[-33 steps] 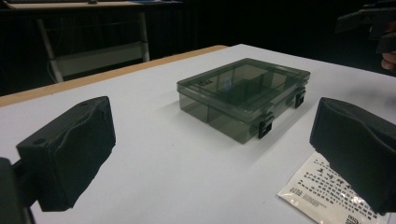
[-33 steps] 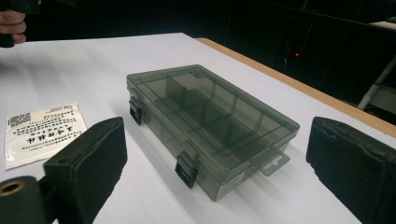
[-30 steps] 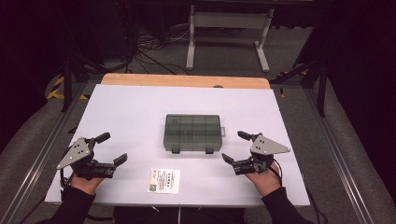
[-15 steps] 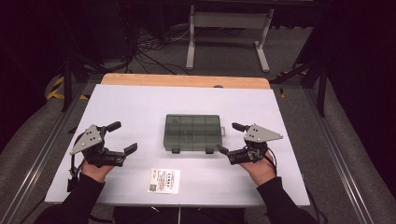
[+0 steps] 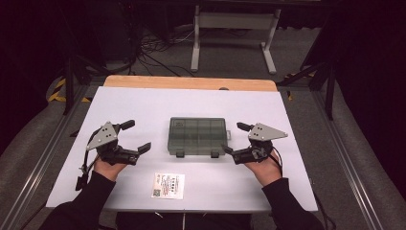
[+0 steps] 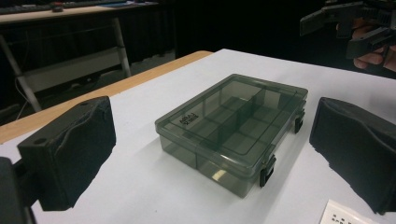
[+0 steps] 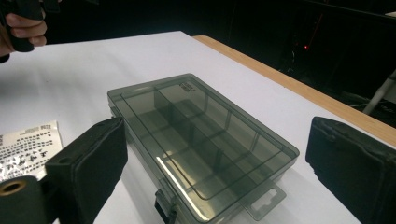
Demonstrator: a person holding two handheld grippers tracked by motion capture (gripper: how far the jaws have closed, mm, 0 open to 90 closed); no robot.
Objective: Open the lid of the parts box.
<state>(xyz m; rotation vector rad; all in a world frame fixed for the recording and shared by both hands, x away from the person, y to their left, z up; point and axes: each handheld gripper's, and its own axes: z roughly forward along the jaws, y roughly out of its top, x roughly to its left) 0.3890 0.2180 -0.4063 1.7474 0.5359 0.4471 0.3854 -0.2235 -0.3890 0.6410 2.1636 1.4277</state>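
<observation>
A smoky transparent compartment box (image 5: 197,136) lies shut in the middle of the white table (image 5: 143,105), its two black latches facing the person. Dividers show through its lid (image 6: 233,126) (image 7: 196,140). My left gripper (image 5: 135,136) is held open to the box's left, a short way off, jaws pointing at it. On the other side, my right gripper (image 5: 234,139) is also open, with its lower jaw close to the box's right front corner. Nothing is between either pair of jaws. The right gripper (image 6: 348,28) also appears far off in the left gripper view.
A printed card with a QR code (image 5: 168,185) lies near the table's front edge, between the hands. A wooden strip (image 5: 191,82) borders the far edge. Beyond it stand a white frame stand (image 5: 234,28) and cables on a dark floor.
Both hands have moved forward and inward toward the box. The right gripper has come nearly up to the box's right front corner. The box and the card have not moved.
</observation>
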